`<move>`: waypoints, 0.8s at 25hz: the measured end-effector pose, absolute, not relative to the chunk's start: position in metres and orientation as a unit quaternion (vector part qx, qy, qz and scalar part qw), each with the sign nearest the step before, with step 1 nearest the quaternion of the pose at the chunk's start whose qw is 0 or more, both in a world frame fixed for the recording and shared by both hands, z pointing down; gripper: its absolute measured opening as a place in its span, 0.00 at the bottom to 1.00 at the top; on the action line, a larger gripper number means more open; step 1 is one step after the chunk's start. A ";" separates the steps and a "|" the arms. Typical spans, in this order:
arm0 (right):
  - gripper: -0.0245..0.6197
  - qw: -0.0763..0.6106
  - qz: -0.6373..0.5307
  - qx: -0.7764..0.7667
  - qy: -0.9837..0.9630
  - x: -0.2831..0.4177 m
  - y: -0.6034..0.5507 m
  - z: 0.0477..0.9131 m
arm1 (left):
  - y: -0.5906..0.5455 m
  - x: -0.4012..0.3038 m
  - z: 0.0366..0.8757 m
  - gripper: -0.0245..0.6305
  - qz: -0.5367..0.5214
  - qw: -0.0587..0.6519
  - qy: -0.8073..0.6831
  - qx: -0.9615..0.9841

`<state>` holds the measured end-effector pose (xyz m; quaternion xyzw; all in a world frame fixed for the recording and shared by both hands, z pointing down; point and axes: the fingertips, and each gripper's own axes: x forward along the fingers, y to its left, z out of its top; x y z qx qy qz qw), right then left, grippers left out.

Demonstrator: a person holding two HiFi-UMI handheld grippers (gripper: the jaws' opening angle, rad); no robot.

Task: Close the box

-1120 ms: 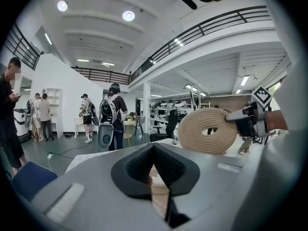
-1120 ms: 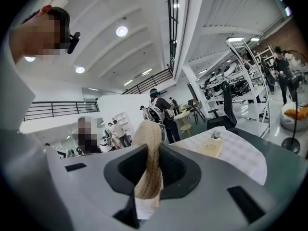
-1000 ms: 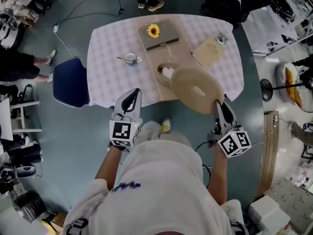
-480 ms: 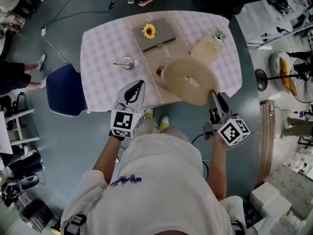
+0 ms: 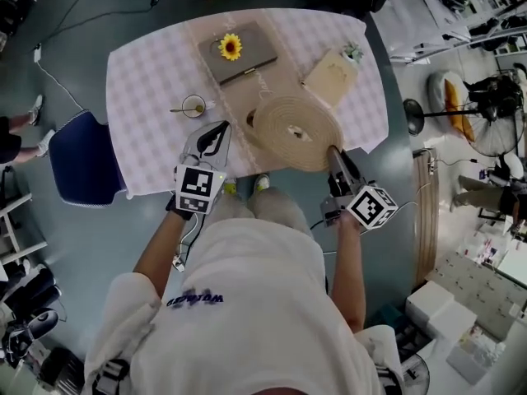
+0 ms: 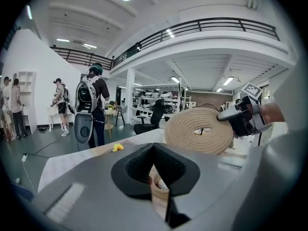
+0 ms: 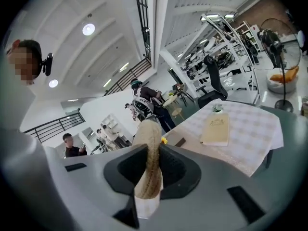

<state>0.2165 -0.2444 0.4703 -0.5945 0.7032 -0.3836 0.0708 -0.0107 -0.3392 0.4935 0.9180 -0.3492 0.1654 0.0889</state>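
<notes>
A round woven lid (image 5: 295,132) hangs tilted above the table, and my right gripper (image 5: 333,156) is shut on its near rim. In the right gripper view the lid (image 7: 147,134) stands edge-on between the pads. The woven box (image 5: 249,122) lies almost wholly under the lid, with only its left rim showing. My left gripper (image 5: 216,138) is shut and holds nothing, just left of the lid at the table's front edge. In the left gripper view the lid (image 6: 199,129) floats ahead to the right, and the box (image 6: 159,189) peeps out low behind the jaws.
The table (image 5: 148,81) has a checked cloth. On it are a grey book with a sunflower (image 5: 235,52), a cup with a spoon (image 5: 193,105) and a cream book (image 5: 331,76). A blue chair (image 5: 82,159) stands at the left, a fan (image 5: 494,109) at the right.
The right gripper has carried the lid left and away from the person, from beside the box to over it. The box's white contents no longer show. The left gripper has kept its place at the table's edge.
</notes>
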 end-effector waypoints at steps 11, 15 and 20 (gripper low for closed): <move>0.15 0.059 -0.440 -0.568 0.693 0.231 -0.279 0.516 | -0.370 0.004 0.549 0.04 0.199 0.117 -0.359 0.904; 0.15 0.059 -0.467 -0.565 0.678 0.233 -0.280 0.543 | -0.370 0.008 0.570 0.04 0.206 0.139 -0.365 0.897; 0.15 0.048 -0.485 -0.556 0.673 0.234 -0.286 0.566 | -0.370 0.020 0.591 0.04 0.208 0.158 -0.367 0.893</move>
